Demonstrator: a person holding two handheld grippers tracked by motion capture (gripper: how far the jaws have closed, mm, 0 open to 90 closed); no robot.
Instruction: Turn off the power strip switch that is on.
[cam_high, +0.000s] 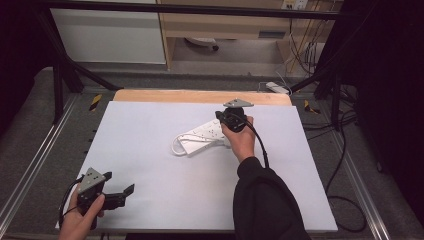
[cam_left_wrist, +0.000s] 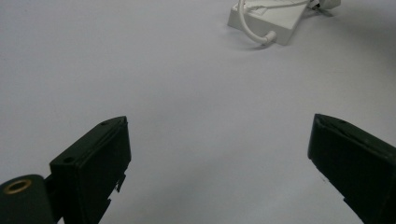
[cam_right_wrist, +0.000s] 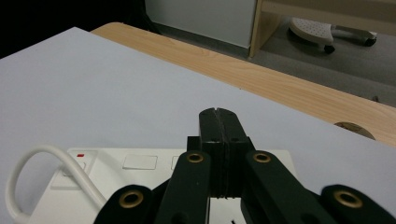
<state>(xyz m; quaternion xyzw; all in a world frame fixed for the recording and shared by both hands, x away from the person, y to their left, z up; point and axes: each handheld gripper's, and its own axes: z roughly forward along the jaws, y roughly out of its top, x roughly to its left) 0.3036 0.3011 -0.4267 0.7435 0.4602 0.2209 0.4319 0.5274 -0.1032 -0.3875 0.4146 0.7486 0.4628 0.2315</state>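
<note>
A white power strip with its white cable looped at one end lies near the middle of the white table sheet. My right gripper hovers over the strip's far end, jaws pressed together. In the right gripper view the shut gripper sits above the power strip, with the cable curling at the left; nothing shows between the jaws. My left gripper stands open at the near left of the table. The left gripper view shows its wide gap and the power strip far ahead.
A wooden table edge runs along the far side of the sheet. Black frame rails and cables flank the table. Beyond it stand a wooden shelf unit and a white cabinet.
</note>
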